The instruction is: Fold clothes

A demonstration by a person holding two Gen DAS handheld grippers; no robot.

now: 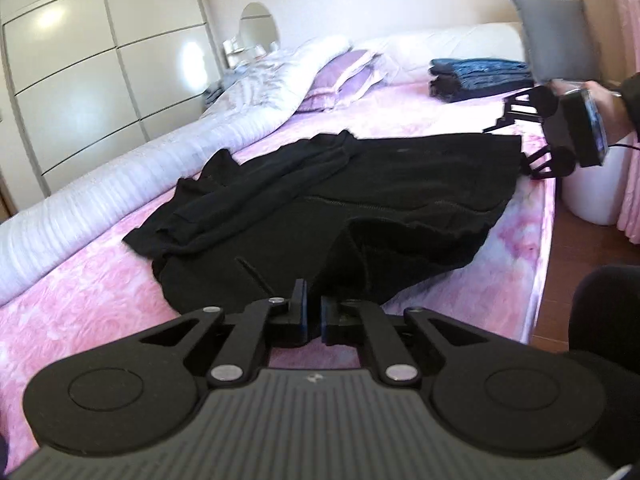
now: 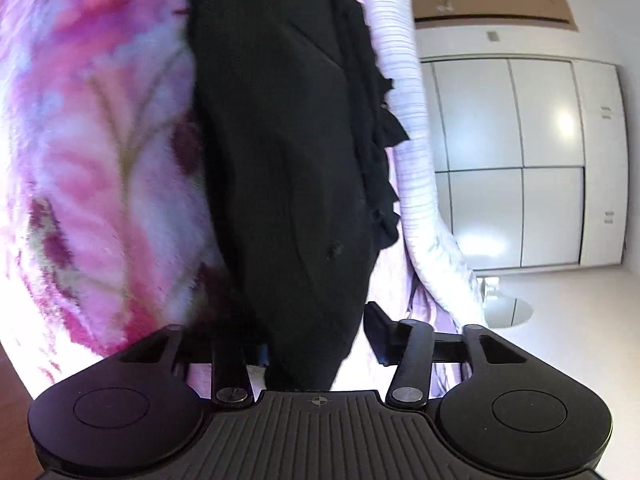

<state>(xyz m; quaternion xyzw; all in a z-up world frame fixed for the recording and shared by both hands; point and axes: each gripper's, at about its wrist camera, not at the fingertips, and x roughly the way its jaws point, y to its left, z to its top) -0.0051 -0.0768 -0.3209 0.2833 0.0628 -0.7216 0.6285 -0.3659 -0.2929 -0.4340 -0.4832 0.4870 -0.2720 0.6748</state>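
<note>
L claw (image 1: pixel 314 312) pinched shut on near hem of black garment (image 1: pixel 320 192). R claw (image 2: pixel 316 344) half-open at the far-right hem, cloth between jaws, pads not clearly pressing. Garment lies on pink bed (image 1: pixel 80 300), long axis running L claw to R; next lift likely needs both ends held.

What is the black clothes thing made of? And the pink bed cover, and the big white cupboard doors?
Black garment: looks like soft, matte knit fabric; it rumples into limp folds and shows no shine.
Pink bed cover: probably plush fleece; in the right wrist view its surface looks fuzzy.
Cupboard doors: smooth, glossy white panels, maybe lacquered board; they reflect bright light patches.
</note>
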